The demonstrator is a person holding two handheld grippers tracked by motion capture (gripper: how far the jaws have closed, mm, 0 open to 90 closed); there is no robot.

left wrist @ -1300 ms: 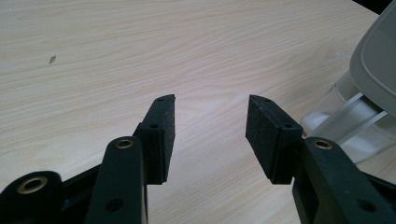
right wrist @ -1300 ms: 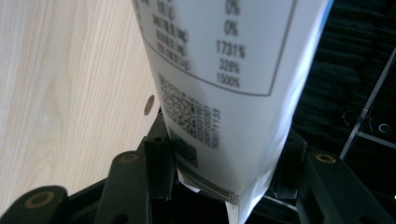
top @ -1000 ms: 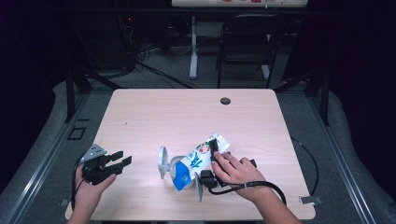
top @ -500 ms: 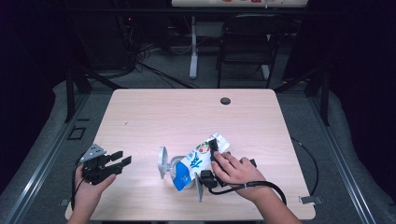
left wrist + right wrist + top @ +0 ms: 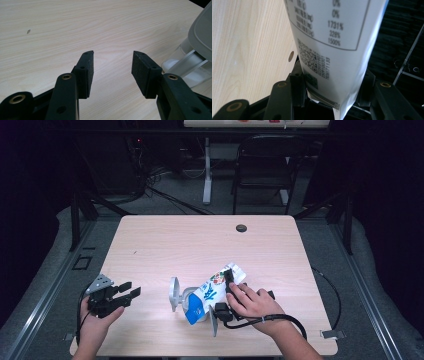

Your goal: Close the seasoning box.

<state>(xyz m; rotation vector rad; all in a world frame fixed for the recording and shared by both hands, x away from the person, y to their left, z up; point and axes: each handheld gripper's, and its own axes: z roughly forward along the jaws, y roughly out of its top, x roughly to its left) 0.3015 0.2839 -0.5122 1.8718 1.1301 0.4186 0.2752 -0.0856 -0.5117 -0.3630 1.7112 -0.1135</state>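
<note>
Ahead of my left gripper (image 5: 129, 294) the desk (image 5: 165, 245) lies bare, wide room to pass forward and to its left. To its right stands a grey stand (image 5: 174, 293) with the pouch (image 5: 212, 292) tipped into it (my right gripper (image 5: 226, 290) grips that pouch), blocking the way. Beyond them lies open wood up to a small dark hole (image 5: 241, 227).

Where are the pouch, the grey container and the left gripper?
pouch (image 5: 210, 292), high view, its printed side.
grey container (image 5: 174, 294), high view, its raised lid.
left gripper (image 5: 112, 68), left gripper view, the gap between its open jaws.
</note>
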